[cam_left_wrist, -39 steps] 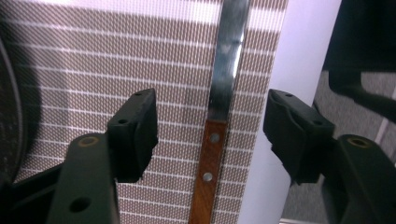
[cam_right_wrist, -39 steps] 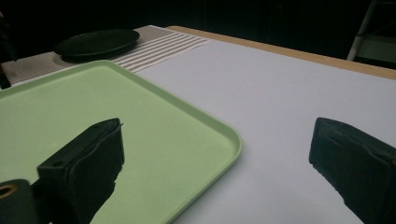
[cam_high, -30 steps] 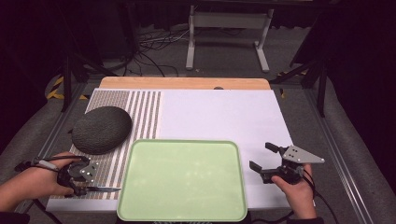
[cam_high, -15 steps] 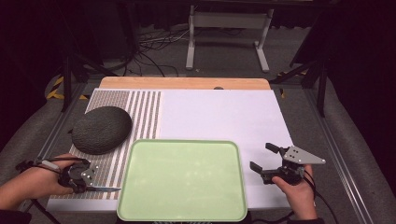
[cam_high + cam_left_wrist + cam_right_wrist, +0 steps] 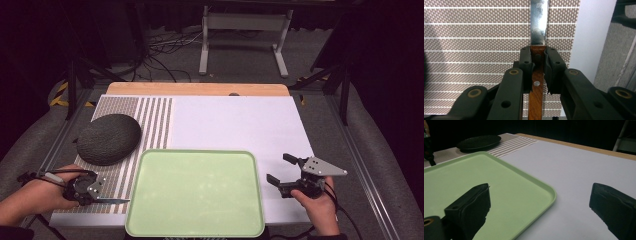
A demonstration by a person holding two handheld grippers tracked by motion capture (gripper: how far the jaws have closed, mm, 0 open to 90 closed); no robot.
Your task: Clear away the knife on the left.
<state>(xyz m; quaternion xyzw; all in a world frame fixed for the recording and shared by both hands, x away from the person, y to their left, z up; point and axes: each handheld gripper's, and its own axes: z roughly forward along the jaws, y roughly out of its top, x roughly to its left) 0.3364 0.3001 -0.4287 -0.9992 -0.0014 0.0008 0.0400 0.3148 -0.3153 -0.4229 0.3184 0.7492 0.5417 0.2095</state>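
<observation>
A knife with a brown wooden handle [image 5: 535, 100] and a steel blade [image 5: 539, 22] lies on the striped mat [image 5: 474, 37]. My left gripper [image 5: 537, 53] is shut on the handle just behind the blade; its jaws have just been closing on it. In the high view, the left gripper [image 5: 82, 187] sits at the table's front left, the blade [image 5: 114, 201] pointing right toward the green tray [image 5: 200, 152]. My right gripper [image 5: 278, 168] rests open with nothing between its jaws, right of the tray; in its own view the right gripper [image 5: 540, 195] straddles the tray's corner [image 5: 549, 192].
A dark grey oval woven dome [image 5: 107, 137] sits on the striped mat [image 5: 155, 120] behind the left hand. White table surface [image 5: 235, 125] stretches behind the tray, with a wooden strip [image 5: 200, 89] at the far edge. Metal frame rails [image 5: 350, 150] flank the table.
The left gripper's jaws have closed onto the knife handle. Both hands stay where they were, and the right gripper stays open.
</observation>
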